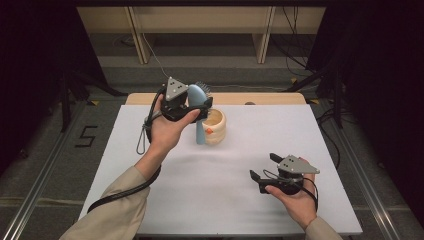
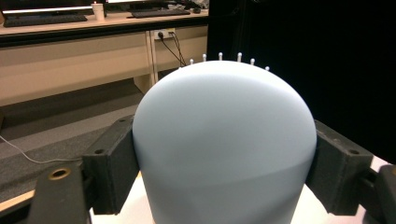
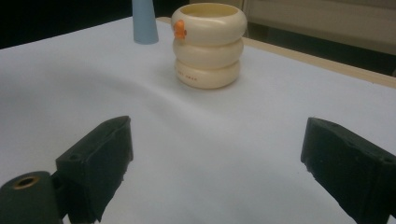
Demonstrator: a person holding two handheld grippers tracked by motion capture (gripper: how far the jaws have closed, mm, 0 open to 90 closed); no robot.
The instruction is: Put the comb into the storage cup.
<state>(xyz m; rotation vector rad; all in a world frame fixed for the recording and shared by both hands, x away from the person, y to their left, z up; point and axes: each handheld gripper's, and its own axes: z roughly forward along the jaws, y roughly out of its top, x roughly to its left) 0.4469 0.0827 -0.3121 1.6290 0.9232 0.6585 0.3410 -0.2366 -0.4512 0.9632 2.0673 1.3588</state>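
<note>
The pale blue hairbrush (image 2: 219, 149) looked like smooth matt plastic, its bristles tipped with small white beads, and the black fingers (image 2: 109, 172) pressed to its sides were matt and slightly grainy, with brass-coloured metal eyelets. The cream holder (image 3: 208, 44) near the table's far edge was glossy, of stacked rounded rings with an orange mark. The table (image 1: 210, 185) wore a smooth, matt white top with a pale wooden far edge.
</note>
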